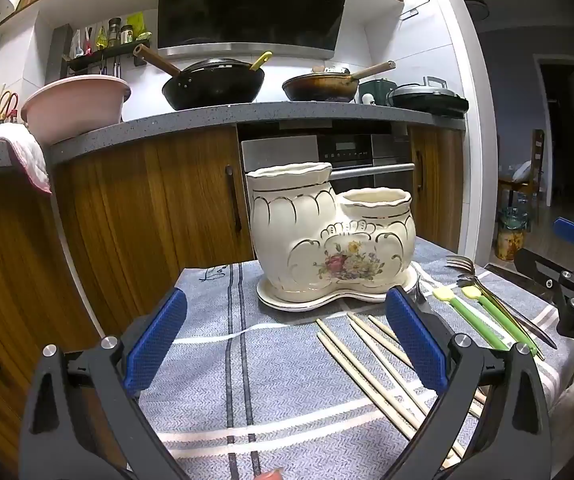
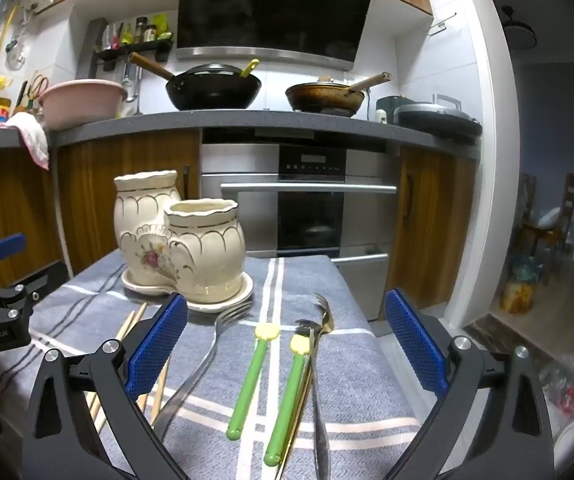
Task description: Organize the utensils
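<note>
A cream ceramic utensil holder [image 1: 327, 232] with two openings and a flower print stands on its saucer on a small table; it also shows in the right wrist view [image 2: 179, 240]. Several wooden chopsticks [image 1: 371, 364] lie in front of it. Two green-handled utensils [image 2: 271, 380], a silver fork [image 2: 203, 360] and more metal cutlery [image 2: 319, 360] lie to the right. My left gripper [image 1: 287, 344] is open and empty above the cloth, its right finger over the chopsticks. My right gripper [image 2: 287, 344] is open and empty above the green utensils and forks.
The table is covered by a grey striped cloth [image 1: 247, 360]. Behind stands a kitchen counter [image 1: 247, 116] with woks, a pink basin [image 1: 75, 108], wooden cabinets and an oven [image 2: 311, 208]. The table's right edge drops off to the floor [image 2: 527, 344].
</note>
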